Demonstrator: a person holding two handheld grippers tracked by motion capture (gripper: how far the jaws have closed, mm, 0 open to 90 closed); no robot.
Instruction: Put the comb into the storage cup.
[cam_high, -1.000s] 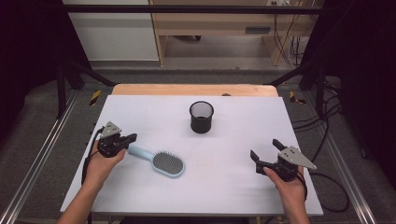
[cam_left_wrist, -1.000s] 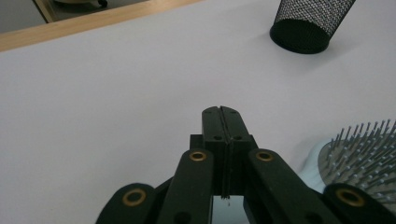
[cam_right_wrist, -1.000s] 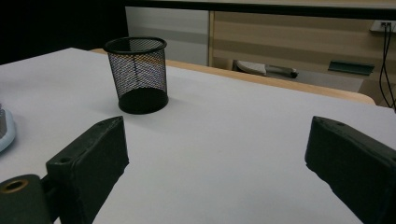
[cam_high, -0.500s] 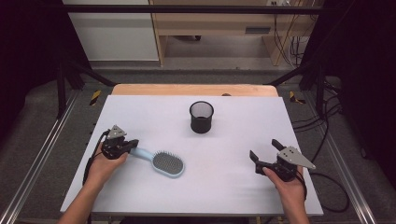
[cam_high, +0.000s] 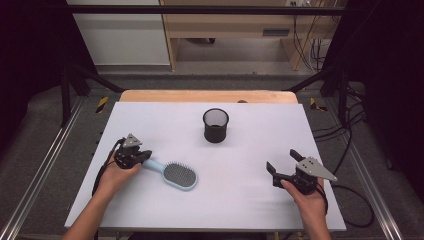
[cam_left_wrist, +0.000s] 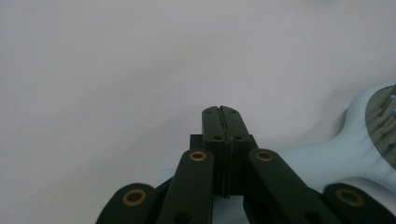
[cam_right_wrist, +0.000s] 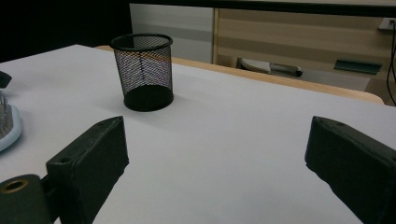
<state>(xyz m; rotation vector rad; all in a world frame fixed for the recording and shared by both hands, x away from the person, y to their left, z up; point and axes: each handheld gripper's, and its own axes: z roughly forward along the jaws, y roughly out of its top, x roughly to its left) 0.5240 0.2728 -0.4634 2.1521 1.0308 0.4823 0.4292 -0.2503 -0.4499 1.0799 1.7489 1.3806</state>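
While the left gripper (cam_high: 145, 156) rests at the handle end of 1 pale blue hairbrush (cam_high: 173, 173), its jaws are pressed together, empty, above the handle. Hairbrush: flat on the white table (cam_high: 250, 135), left of centre, long axis running from handle by the left gripper to bristle head toward the table's middle. Right gripper (cam_high: 284, 167): jaws spread wide, empty, well apart from the hairbrush. 1 black mesh cup (cam_high: 216, 125): upright, beyond. Nearer hand: left.
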